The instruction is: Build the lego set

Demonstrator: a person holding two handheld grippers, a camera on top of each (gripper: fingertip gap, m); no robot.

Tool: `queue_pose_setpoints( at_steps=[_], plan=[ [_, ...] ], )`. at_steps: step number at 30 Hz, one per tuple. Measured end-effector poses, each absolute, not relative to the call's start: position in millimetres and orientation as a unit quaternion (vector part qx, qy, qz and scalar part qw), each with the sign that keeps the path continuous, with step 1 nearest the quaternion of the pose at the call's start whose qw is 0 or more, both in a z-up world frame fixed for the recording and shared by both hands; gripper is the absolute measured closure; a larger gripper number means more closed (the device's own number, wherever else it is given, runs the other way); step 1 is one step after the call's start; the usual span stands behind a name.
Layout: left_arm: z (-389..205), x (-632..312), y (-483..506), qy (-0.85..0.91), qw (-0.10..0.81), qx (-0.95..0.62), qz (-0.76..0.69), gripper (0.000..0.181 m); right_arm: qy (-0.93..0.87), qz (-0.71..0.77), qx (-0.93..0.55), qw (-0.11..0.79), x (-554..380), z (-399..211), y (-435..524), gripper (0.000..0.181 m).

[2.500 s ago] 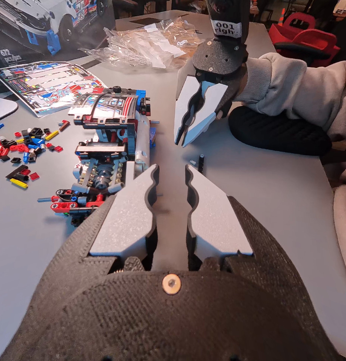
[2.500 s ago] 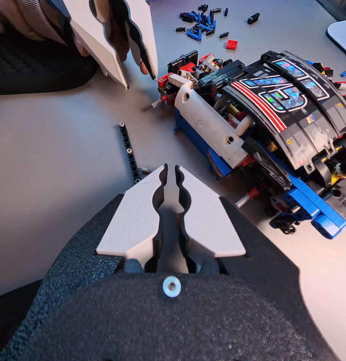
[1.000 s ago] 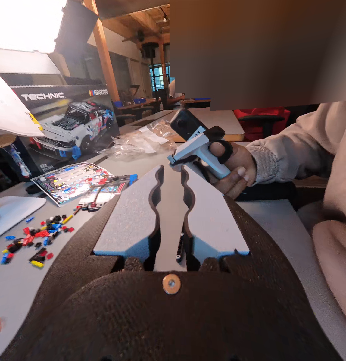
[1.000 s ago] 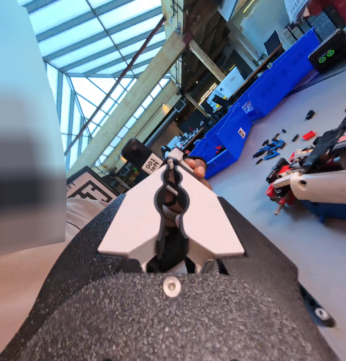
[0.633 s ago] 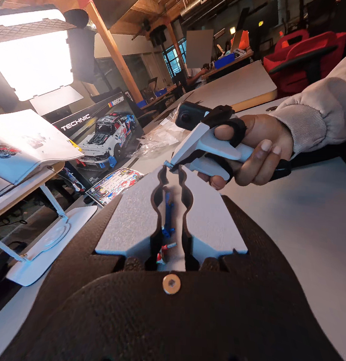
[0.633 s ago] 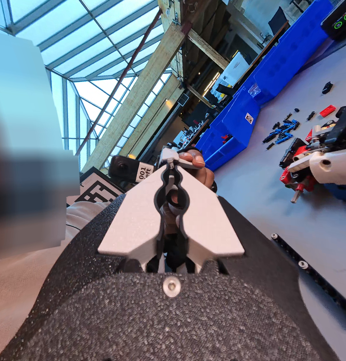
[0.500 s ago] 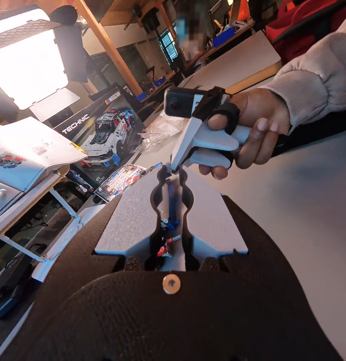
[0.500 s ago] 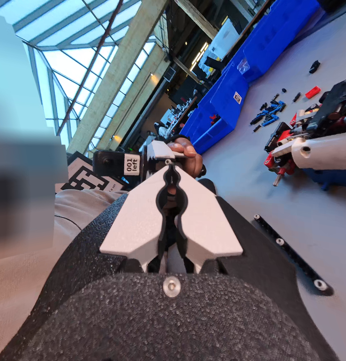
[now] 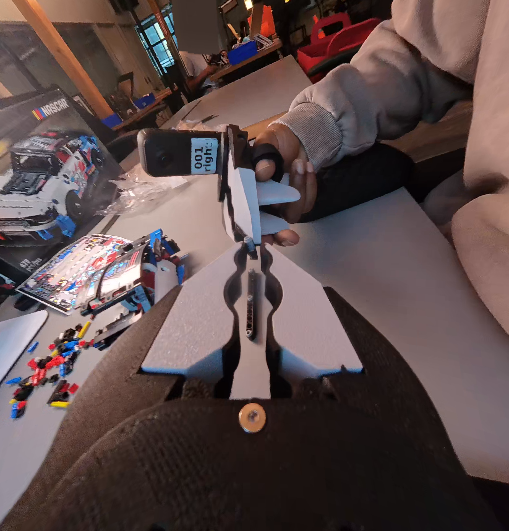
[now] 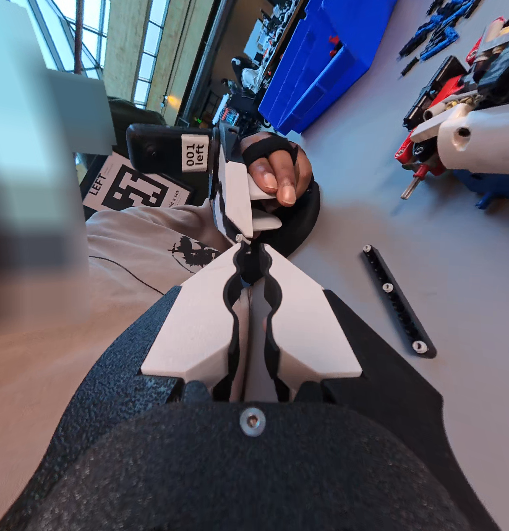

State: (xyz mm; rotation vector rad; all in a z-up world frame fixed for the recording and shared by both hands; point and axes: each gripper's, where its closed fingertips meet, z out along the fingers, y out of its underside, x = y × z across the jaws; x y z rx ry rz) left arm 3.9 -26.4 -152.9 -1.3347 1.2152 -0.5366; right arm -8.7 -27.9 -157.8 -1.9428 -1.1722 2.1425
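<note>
A small grey pin [image 9: 249, 245] sits between the tips of my left gripper [image 9: 251, 249], which is closed on it above the table. My right gripper [image 10: 251, 248] meets it tip to tip with its jaws a little apart, and its fingertips look empty. In the right wrist view the pin [image 10: 238, 237] shows at the left gripper's [image 10: 241, 236] tips. In the left wrist view the right gripper [image 9: 247, 240] points down at the pin. A long black beam [image 10: 396, 298] lies on the grey table, also showing between my left fingers [image 9: 251, 304]. The partly built car [image 9: 126, 275] stands to the left.
Loose small parts [image 9: 52, 365] lie at the left, with a sticker sheet [image 9: 60, 273], the set's box [image 9: 37, 172] and plastic bags [image 9: 149, 186] behind. A black wrist rest [image 9: 362, 178] and the person's sleeve are at the right. A blue bin [image 10: 313, 63] stands past the table. Less than 4 cm separates the two grippers' tips.
Both grippers rose from the table and turned to face each other. The right gripper brought the pin up; the left has closed on it and the right's jaws have widened slightly.
</note>
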Motion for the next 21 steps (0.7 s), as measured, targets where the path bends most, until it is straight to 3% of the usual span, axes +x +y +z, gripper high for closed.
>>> queue_pose_setpoints(
  at_steps=[6, 15, 21],
  plan=[
    [-155, -5, -17, 0.475, 0.559, -0.613, -0.295, 0.178, -0.364, 0.697, -0.618, 0.014, -6, -159, -18, 0.175],
    [-188, -8, -1, 0.471, 0.494, -0.686, -0.252, 0.178, -0.549, 0.488, -0.620, 0.276, -9, -172, 2, 0.171],
    [-197, -4, -4, 0.494, 0.480, -0.688, -0.229, 0.179, -0.593, 0.415, -0.633, 0.275, -12, -190, -2, 0.173]
  ],
)
